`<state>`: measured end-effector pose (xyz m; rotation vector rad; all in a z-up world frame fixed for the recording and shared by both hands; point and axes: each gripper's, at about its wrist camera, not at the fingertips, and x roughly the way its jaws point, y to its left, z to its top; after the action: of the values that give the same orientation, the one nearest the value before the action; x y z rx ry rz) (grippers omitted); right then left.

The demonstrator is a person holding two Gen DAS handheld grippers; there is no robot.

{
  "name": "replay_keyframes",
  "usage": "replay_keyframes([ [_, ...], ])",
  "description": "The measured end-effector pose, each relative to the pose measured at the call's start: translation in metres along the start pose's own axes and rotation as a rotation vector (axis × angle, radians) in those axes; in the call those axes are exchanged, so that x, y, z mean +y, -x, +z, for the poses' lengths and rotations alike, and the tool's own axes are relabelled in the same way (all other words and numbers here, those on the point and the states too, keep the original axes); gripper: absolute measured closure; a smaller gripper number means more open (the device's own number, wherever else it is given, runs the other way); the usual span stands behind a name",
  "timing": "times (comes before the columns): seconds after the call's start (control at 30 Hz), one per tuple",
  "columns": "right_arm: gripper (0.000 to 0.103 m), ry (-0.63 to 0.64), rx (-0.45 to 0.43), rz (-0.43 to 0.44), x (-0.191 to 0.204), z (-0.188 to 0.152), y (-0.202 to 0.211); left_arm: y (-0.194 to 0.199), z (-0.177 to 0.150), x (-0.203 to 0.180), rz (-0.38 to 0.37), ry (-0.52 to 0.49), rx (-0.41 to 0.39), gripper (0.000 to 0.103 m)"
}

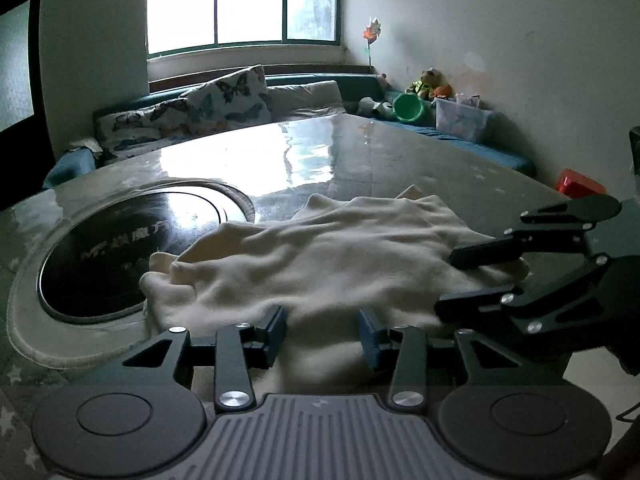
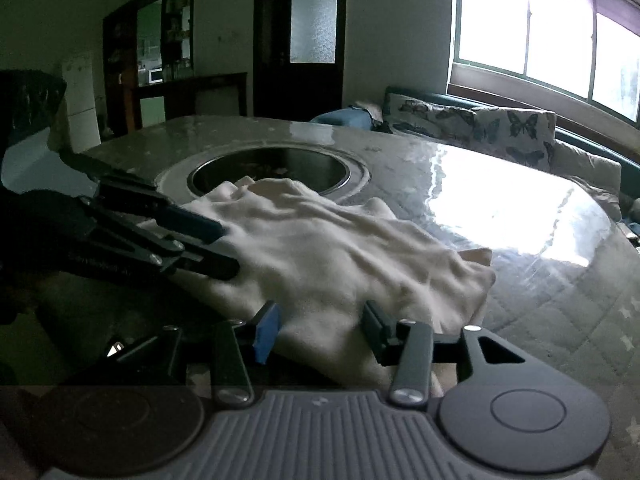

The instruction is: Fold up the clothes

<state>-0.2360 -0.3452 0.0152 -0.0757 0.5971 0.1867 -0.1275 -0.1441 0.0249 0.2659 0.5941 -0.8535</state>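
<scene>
1. Where it lies rumpled on the glossy worktop, the cream garment shows soft ridges and wrinkles, its far edge lapping a round dark inset.
2. Its near edge sits between the spread fingers of the left gripper, pads not pressing it.
3. At the other end, the right gripper likewise stands spread around cloth.
4. A butterfly cushion lies beyond.
</scene>
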Motion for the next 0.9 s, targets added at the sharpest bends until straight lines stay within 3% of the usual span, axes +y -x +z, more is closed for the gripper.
replay_keyframes([
  [0.27, 0.053, -0.063, 0.013, 0.001, -0.019, -0.006, -0.001, 0.010, -0.006, 0.016, 0.001, 0.083, 0.008, 0.058],
  [0.57, 0.051, -0.059, -0.041, 0.003, -0.025, 0.018, -0.007, 0.006, 0.008, 0.035, 0.025, 0.157, -0.020, 0.057],
  [0.77, 0.050, -0.112, 0.016, 0.012, -0.039, 0.013, -0.025, 0.005, 0.003, 0.054, -0.002, 0.231, 0.000, 0.057],
  [0.9, 0.050, -0.136, 0.009, 0.016, -0.045, 0.015, -0.022, 0.006, 0.017, 0.060, 0.015, 0.234, -0.036, 0.056],
])
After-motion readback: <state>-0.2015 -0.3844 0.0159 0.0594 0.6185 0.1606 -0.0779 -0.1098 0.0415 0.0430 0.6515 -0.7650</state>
